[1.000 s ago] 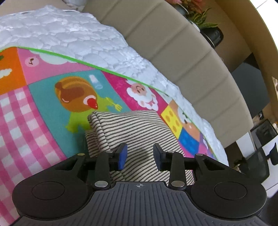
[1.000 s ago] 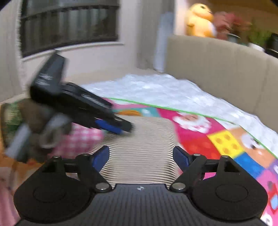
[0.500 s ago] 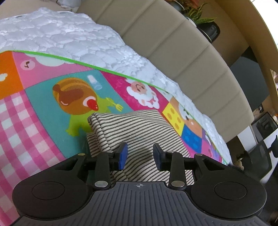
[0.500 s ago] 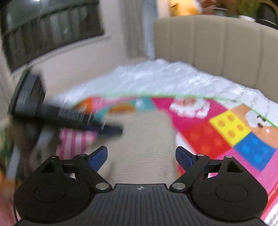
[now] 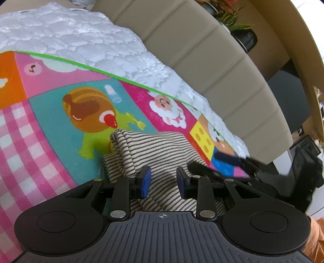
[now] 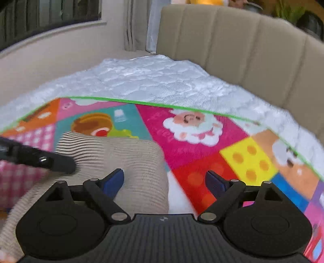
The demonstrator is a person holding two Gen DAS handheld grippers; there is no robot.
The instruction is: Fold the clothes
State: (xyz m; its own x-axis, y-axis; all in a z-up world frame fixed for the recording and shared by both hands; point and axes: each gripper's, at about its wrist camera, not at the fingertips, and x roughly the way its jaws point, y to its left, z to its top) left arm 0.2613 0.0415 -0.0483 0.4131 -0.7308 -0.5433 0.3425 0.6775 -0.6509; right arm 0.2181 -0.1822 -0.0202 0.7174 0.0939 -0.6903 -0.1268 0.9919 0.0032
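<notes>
Between the left fingers (image 5: 145,183), striped folded garment (image 5: 162,149).

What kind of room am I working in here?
Most likely a bedroom: a quilted white mattress runs up to a padded beige headboard, a colourful children's play mat is spread over it, and the folded striped garment lies on the mat.

Beige channelled headboard (image 6: 243,44) behind a white quilted mattress (image 6: 154,81); dark window (image 6: 46,14) left; potted plant (image 5: 232,14) above.
</notes>
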